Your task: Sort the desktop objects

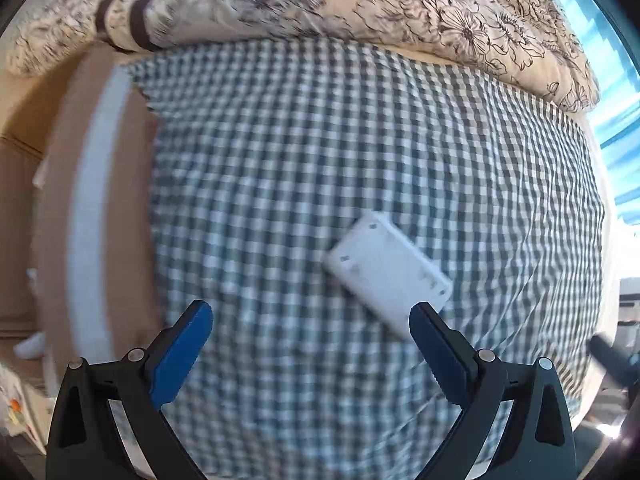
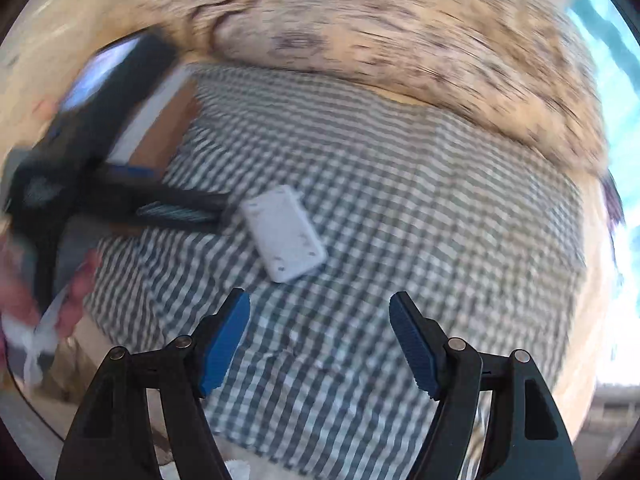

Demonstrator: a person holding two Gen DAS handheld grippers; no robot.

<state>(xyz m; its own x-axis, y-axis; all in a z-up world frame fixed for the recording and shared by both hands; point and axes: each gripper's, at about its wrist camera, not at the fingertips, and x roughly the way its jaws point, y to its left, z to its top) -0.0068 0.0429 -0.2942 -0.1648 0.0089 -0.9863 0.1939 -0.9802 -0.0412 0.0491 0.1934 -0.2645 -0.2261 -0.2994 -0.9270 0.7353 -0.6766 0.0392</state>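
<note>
A flat white rectangular case (image 1: 386, 274) lies on the green-and-white checked cloth (image 1: 320, 152). My left gripper (image 1: 311, 314) hangs open above the cloth, and its right finger covers the case's near corner. The right wrist view shows the same white case (image 2: 285, 233) lying ahead and a little left of my open right gripper (image 2: 320, 306), with nothing between the fingers. The left gripper (image 2: 176, 210) reaches in from the left there, its tip beside the case's left edge. Both views are blurred.
A brown cardboard box with a white tape strip (image 1: 96, 208) sits at the cloth's left edge. A floral quilt (image 1: 360, 0) is bunched along the far side. A person's hand (image 2: 24, 292) holds the left gripper. A bright window (image 1: 612, 80) is on the right.
</note>
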